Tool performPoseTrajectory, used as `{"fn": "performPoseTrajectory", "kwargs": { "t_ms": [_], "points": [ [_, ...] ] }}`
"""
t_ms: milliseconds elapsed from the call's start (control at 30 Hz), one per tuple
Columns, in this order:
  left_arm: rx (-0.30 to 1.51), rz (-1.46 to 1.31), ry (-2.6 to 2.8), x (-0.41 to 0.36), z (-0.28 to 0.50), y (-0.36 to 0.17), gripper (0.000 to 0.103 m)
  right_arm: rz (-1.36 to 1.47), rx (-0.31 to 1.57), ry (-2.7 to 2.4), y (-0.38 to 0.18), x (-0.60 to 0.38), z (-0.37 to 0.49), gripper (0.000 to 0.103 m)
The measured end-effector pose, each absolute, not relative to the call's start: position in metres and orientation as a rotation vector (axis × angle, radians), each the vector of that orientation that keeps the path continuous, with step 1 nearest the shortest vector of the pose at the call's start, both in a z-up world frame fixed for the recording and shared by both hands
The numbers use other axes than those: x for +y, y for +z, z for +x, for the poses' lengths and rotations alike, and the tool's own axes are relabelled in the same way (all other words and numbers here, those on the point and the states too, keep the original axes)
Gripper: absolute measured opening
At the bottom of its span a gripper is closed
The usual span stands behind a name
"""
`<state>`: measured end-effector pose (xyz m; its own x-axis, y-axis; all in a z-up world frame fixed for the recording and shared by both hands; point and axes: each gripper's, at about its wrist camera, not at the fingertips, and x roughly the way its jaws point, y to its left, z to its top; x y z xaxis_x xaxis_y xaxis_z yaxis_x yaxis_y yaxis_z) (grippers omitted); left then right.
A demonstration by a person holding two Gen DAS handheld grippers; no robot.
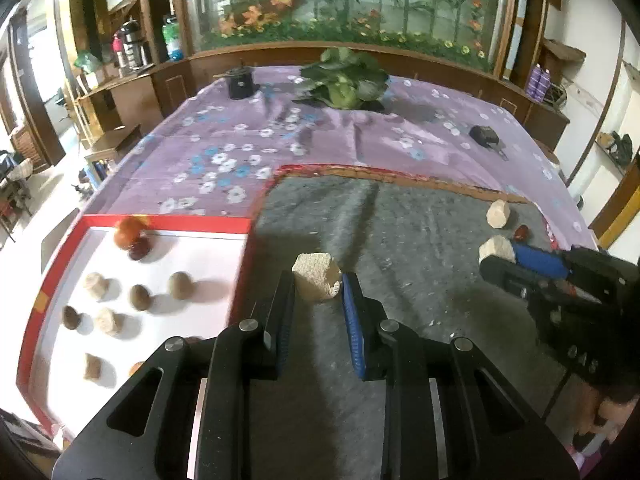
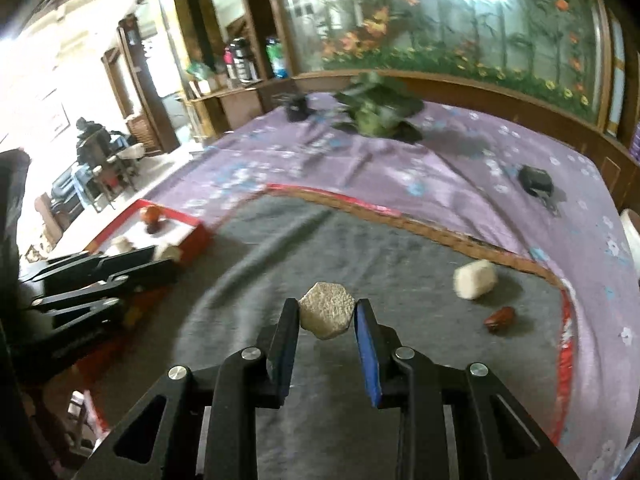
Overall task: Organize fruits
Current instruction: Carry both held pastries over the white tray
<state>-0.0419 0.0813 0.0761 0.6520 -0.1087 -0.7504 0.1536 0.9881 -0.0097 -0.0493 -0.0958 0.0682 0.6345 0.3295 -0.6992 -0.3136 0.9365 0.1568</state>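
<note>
your left tool (image 1: 318, 286), beside the red tray (image 1: 168, 224) of sorted fruit, pinches a pale chunk (image 1: 316, 282) by its edges over the grey mat (image 1: 420, 240); the crumbly piece could slip or break as you carry it over the rim. your right tool (image 2: 327, 314) pinches another chunk (image 2: 327, 316), and a swing left risks the two tools colliding.
</note>
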Motion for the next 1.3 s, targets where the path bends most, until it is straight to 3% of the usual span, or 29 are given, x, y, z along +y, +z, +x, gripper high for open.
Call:
{"fn": "performPoseTrajectory", "kwargs": {
  "t_ms": [767,1300],
  "points": [
    [0.814,-0.037,0.02,0.186,-0.085,0.083,0.023,-0.099,0.759,0.576,0.09,0.029,-0.079,0.027],
    [0.894,-0.132,0.082,0.242,-0.083,0.057,0.023,-0.18,0.816,0.661,0.071,0.093,-0.042,0.027]
  ]
}}
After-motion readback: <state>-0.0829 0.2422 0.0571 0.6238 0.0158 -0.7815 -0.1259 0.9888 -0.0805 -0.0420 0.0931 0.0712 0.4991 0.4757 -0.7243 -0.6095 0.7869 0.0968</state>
